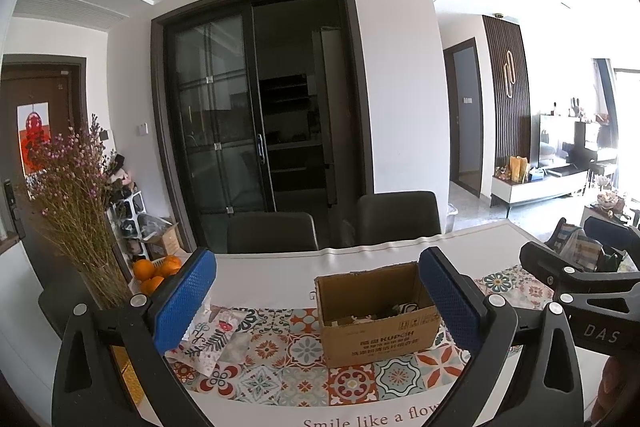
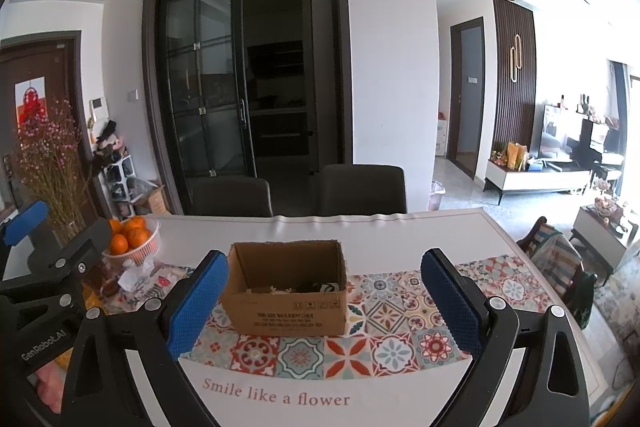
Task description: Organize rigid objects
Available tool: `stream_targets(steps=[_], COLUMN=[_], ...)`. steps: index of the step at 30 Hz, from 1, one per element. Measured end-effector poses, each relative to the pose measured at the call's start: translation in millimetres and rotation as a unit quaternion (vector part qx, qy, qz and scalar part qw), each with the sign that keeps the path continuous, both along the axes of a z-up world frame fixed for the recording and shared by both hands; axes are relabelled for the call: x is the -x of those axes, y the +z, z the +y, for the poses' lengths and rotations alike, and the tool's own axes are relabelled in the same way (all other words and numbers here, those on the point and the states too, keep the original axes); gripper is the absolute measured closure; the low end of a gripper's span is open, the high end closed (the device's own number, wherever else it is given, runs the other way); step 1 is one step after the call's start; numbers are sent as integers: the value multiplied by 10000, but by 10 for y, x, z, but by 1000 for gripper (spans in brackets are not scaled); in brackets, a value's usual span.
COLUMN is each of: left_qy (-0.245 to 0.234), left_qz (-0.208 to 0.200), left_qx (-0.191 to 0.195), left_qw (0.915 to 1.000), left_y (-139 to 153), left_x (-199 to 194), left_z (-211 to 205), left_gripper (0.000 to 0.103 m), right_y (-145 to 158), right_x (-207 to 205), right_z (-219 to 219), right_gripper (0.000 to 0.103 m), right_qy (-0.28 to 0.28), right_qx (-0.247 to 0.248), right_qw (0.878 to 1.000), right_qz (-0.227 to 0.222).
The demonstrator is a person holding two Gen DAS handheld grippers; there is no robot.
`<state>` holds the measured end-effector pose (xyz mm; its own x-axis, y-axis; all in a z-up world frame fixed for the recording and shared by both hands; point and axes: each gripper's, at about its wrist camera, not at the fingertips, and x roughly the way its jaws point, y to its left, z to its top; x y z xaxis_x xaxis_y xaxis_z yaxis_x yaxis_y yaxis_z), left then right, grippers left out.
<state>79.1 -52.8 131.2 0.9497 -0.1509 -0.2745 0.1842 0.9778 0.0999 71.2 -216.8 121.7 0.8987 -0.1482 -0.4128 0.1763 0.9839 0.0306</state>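
Cardboard is the landmark here: an open box (image 2: 285, 289) sits on the tiled runner (image 2: 384, 339) in the middle of the surface (image 2: 420, 231), flaps gone or folded, with a few small dark and pale items lying in its bottom, too jumbled to name. Its near face carries printed lines in red-brown; "KUPOH" reads in the left view, the rest is too small.

Both claws hang just short of the box, above the runner. The right claw (image 2: 324, 307) is spread wide and empty, its blue pads framing the box from the near side. The left claw (image 1: 320, 303) is likewise spread and holds nothing, with the box seen between its pads, nearer the right one. Each claw's black frame shows at the edge of the other's view; "DAS" is moulded on the right one, "GenRobot.AI" on the left.

Nothing loose and rigid lies on the runner near the box, so my reading is that this is a pause between picks, or the start or end of the sorting. The next move would call for finding an item, likely inside the box or off to its left.

Left of the box are a crumpled floral cloth (image 1: 212, 337), a basket of oranges (image 2: 130, 241) and dried flowers (image 1: 76, 179). In front of the box the surface reads "Smile like a flower" (image 2: 276, 393).
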Motion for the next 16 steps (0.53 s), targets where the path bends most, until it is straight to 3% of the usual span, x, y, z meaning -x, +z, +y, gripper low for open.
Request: stream_targets(steps=[16], left_qy=[22], left_qz=[-8], left_qx=[16], left_qw=[10000], left_y=[24], left_x=[30], left_z=[-37], left_gripper=[0], right_y=[6], right_x=[20], right_z=[19], right_gripper=[5], right_qy=[-23], right_qx=[25], right_qw=[10000], right_qz=[-18])
